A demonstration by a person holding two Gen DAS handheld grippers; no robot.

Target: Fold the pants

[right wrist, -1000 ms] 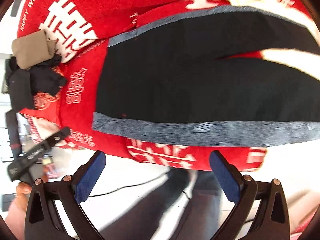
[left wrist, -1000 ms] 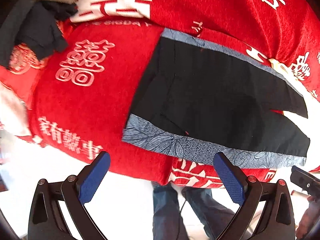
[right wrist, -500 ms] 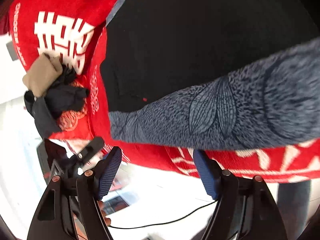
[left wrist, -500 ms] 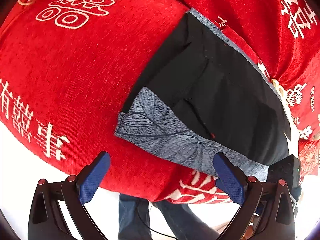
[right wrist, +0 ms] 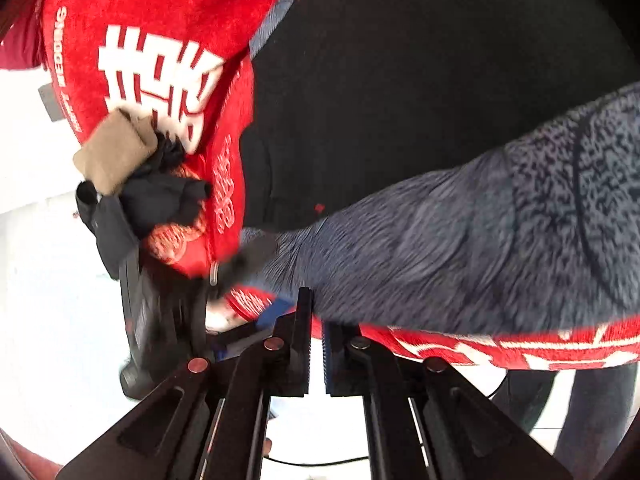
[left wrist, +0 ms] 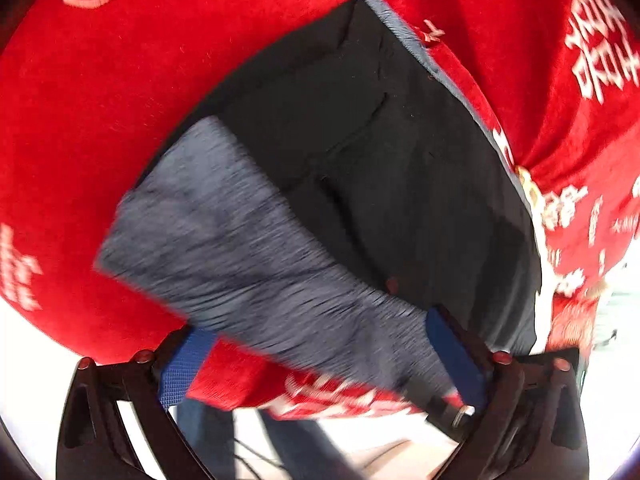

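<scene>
**Both grippers at the near edge of the pants**

The pants (left wrist: 384,168), black with a grey patterned side band (left wrist: 248,264), lie spread flat on a surface draped in a red cloth (left wrist: 92,128) bearing white characters. The band runs along the edge nearest both cameras and is motion-blurred in both views.

Left wrist view: the left gripper (left wrist: 320,356) sits at the cloth's near edge with its blue-padded fingers (left wrist: 184,364) spread wide apart. The band's near corner region lies between them; the right-hand pad overlaps the band's edge, but whether fabric is pinched cannot be told.

Right wrist view: the right gripper (right wrist: 316,348) has its fingers (right wrist: 302,344) drawn nearly together, only a thin gap showing between the pads. Their tips meet the lower edge of the band (right wrist: 460,248) where it overhangs the red cloth (right wrist: 152,24); the fabric appears caught between them. The left gripper (right wrist: 256,316) shows just to the left, blurred.

At the far left corner of the cloth rest a tan folded item (right wrist: 116,148) and a dark bundle (right wrist: 160,196), touching each other and well apart from the pants (right wrist: 400,100).
</scene>
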